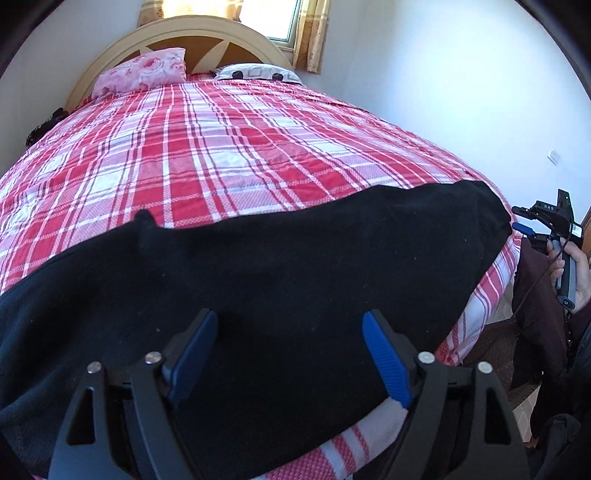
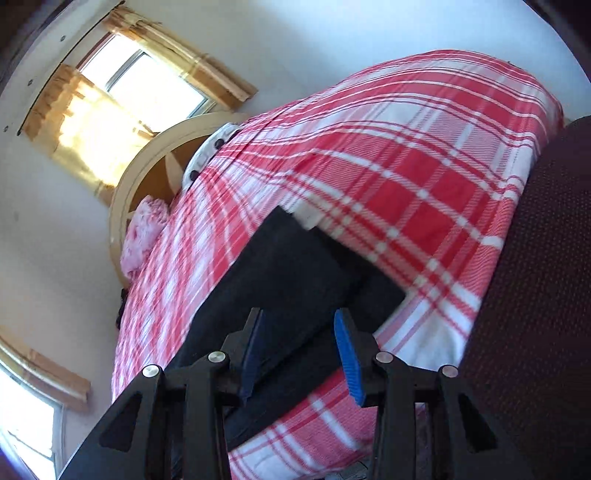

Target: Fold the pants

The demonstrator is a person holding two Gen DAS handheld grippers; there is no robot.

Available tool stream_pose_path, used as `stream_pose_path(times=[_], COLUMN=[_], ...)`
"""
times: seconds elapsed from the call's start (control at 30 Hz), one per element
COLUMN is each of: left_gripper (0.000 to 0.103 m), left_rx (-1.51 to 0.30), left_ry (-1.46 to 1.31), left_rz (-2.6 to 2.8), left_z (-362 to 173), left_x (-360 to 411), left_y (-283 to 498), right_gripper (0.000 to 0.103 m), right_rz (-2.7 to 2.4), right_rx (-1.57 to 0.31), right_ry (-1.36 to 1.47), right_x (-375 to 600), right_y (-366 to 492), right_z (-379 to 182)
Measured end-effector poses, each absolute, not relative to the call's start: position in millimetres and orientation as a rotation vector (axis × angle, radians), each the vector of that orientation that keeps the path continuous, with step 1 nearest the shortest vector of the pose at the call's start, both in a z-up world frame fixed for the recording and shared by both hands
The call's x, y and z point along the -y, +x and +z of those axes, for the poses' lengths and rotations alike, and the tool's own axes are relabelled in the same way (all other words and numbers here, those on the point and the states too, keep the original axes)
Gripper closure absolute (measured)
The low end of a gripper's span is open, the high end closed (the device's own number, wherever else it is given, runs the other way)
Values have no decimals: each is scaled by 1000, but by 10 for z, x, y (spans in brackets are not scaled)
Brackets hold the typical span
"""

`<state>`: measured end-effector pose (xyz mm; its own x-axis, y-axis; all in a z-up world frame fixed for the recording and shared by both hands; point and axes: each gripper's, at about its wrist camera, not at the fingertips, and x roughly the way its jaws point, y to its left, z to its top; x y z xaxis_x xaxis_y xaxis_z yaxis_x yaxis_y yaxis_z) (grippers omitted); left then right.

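Black pants (image 1: 295, 258) lie spread across the near edge of a bed with a red and white plaid cover (image 1: 221, 147). My left gripper (image 1: 290, 315) hovers over the middle of the pants, open, its blue pads wide apart with nothing pinched. In the left wrist view my right gripper (image 1: 519, 219) is off the bed's right corner, held by a hand (image 1: 576, 266). The tilted, blurred right wrist view shows the pants (image 2: 295, 258) as a dark folded band on the cover (image 2: 406, 166). There the right gripper (image 2: 300, 314) stands above their near end, jaws apart, nothing between them.
A pink pillow (image 1: 142, 72) and a white patterned pillow (image 1: 258, 72) rest against the arched headboard (image 1: 207, 33). A curtained window (image 2: 147, 81) is behind it. White walls close in on both sides. A person's dark maroon clothing (image 2: 535, 295) fills the right wrist view's right side.
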<state>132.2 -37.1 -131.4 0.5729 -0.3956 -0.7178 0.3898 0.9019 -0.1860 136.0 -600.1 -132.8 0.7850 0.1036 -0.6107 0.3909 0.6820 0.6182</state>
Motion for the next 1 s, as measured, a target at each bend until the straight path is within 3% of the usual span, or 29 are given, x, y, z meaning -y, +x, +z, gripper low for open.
stream_pose_path(times=[0.27, 0.33, 0.37, 0.4, 0.7, 1.0], left_gripper=[13, 13, 12, 12, 11, 10], left_rx=[-832, -828, -825, -822, -817, -816], left_ry=[29, 38, 46, 52, 35, 58], left_rz=[-450, -448, -447, -448, -462, -468], left_z=[-1346, -1354, -1356, -1360, -1368, -1373], left_x=[453, 468, 475, 481, 463, 474], left_y=[1341, 1334, 1329, 1323, 1334, 1324], right_gripper=[62, 73, 93, 96, 98, 97], right_rz=[-255, -241, -223, -207, -177, -249], right_rx=[-712, -699, -684, -673, -557, -675], right_ry=[814, 854, 859, 860, 804, 834], right_x=[6201, 6253, 6255, 6258, 6236, 6350], right_y=[1481, 1502, 1510, 1523, 1211, 1297], right_z=[-1497, -1545, -1545, -1533, -1170, -1550])
